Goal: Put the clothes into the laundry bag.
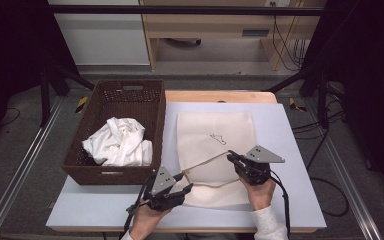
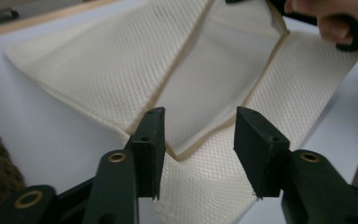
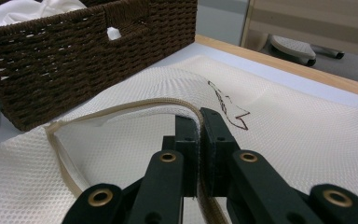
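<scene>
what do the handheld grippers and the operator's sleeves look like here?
Both grippers, left and right, are black with two blocky jaws, brass-coloured pivot rings, a grey three-cornered plate on top and a black trailing cable. The right forearm wears a white knit sleeve.

My right claw (image 3: 199, 122) is clamped on the mesh bag (image 3: 307, 140) at its zipper edge, lifted off the worktop (image 3: 279, 77); brown wicker basket (image 3: 84, 51) ahead-left.

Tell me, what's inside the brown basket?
The brown basket holds crumpled white cloth, piled toward its near end. Whatever lies under the cloth is covered, so it cannot be seen.
</scene>
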